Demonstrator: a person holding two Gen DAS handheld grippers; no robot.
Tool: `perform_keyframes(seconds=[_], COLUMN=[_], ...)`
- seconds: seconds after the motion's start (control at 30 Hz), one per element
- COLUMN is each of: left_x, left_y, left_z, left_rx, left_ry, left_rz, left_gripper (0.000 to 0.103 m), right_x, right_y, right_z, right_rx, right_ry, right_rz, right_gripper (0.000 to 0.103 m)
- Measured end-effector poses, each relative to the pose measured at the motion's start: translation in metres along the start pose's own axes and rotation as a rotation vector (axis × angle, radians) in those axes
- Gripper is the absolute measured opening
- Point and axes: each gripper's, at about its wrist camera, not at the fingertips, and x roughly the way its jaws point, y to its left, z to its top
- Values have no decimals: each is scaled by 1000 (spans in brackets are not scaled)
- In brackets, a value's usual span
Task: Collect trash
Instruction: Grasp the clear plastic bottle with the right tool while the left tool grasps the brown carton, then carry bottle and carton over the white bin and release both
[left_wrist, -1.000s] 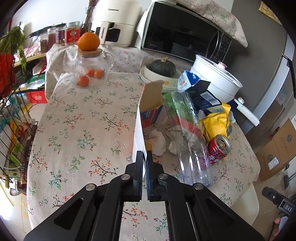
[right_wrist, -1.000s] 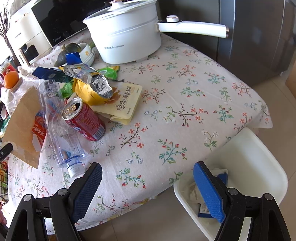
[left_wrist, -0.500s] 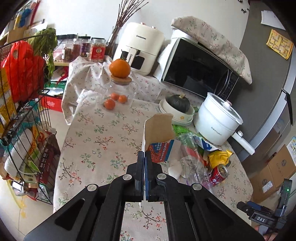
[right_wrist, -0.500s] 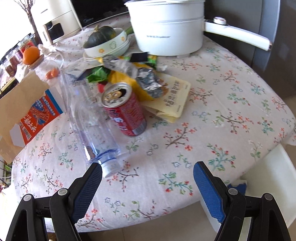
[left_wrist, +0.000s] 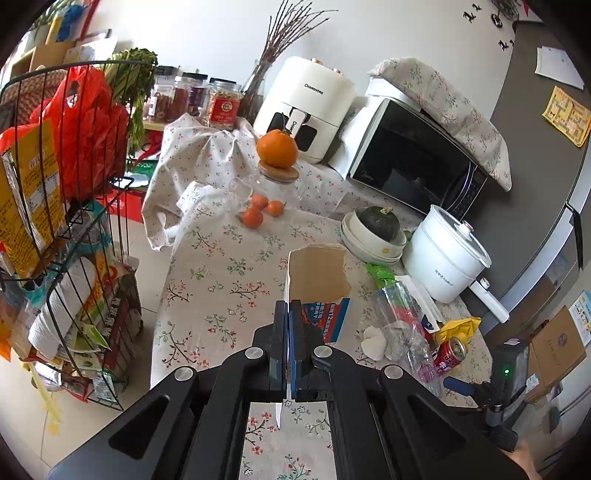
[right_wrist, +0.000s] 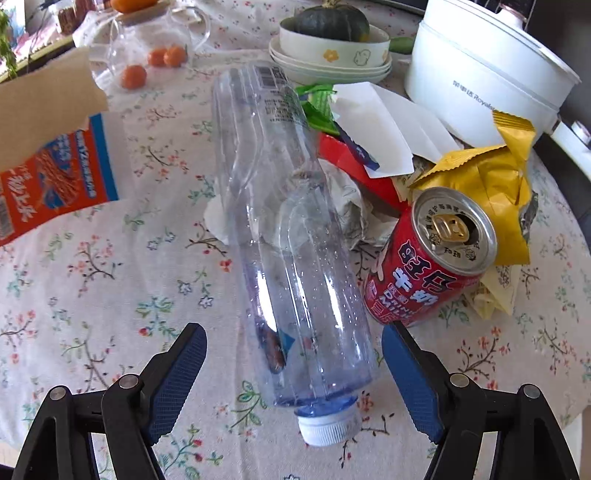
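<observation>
The right gripper (right_wrist: 293, 363) is held low over the tabletop (right_wrist: 92, 295) with its jaws spread wide, and the capped end of a clear plastic bottle (right_wrist: 288, 236) lies between them; neither blue pad is seen touching it. The bottle lies on its side on the flowered cloth, its white cap (right_wrist: 327, 430) pointing toward the camera and its base pointing toward a stack of white bowls (right_wrist: 332, 61) that holds a dark green squash (right_wrist: 332, 22). Just right of the bottle, a red drink can (right_wrist: 428, 258) lies tilted with its opened top facing up, close by the right jaw. Behind the can, a yellow snack bag (right_wrist: 487, 184), white paper (right_wrist: 373, 122) and a crumpled tissue (right_wrist: 347, 206) are piled together, partly under the bottle. A white cooking pot (right_wrist: 480, 70) stands behind the pile. The left gripper (left_wrist: 287, 343) is held higher, its jaws shut on the thin edge of a torn carton (left_wrist: 317, 291), which is lifted above the tabletop. In the right wrist view the same carton is seen at the left, well apart from the bottle. 3 small oranges (left_wrist: 262, 210) are seen in a glass jar at the far end, and a wire rack (left_wrist: 70, 236) of groceries stands beside the tabletop.
</observation>
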Motion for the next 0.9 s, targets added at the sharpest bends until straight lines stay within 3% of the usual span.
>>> perform_keyframes(seconds=[0.13, 0.27, 0.67, 0.9], left_x=[5, 12, -13, -28], left_y=[2, -2, -16, -44], left_z=[2, 2, 11, 11], left_rx=[-3, -3, -24, 8], left_ry=[17, 40, -12, -34], left_rz=[-13, -26, -115, -181], left_gripper=[0, 0, 0, 0], right_x=[20, 17, -76, -122], right_y=[-3, -6, -11, -33], right_z=[2, 2, 2, -10], right_rx=[39, 63, 85, 112], right_ry=[30, -5, -207, -287], right_rz=[-26, -37, 96, 109], right_gripper=[71, 69, 64, 64])
